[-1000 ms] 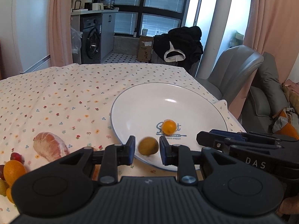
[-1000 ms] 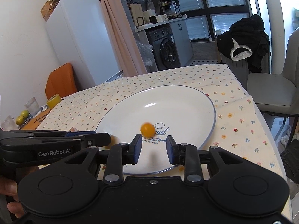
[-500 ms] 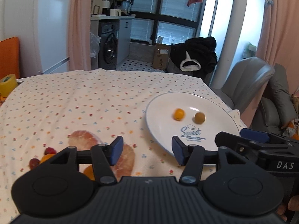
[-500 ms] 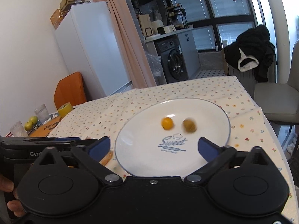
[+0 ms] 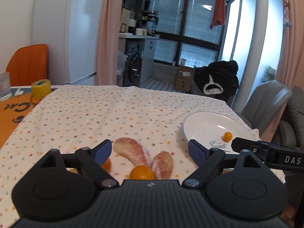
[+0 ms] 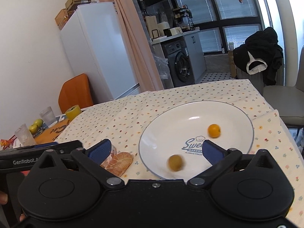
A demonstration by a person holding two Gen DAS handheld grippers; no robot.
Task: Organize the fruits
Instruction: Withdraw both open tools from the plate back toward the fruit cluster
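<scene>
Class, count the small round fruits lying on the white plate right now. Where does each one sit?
2. An orange fruit lies right of the plate's centre, above the printed logo. A yellow-green fruit, blurred, lies near the front rim. Nothing seems hidden there.

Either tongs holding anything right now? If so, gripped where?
Nothing held. Left tongs and right tongs are both open; the two small fruits lie loose on the plate.

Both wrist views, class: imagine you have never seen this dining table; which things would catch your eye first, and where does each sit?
The large white round plate with blue bakery lettering stands out on the flowered tablecloth, holding a small orange fruit and a blurred yellow-green fruit nearer its front rim. Beside the plate lie two peeled pink citrus segments on the cloth, between the open left gripper fingers in its view.
</scene>
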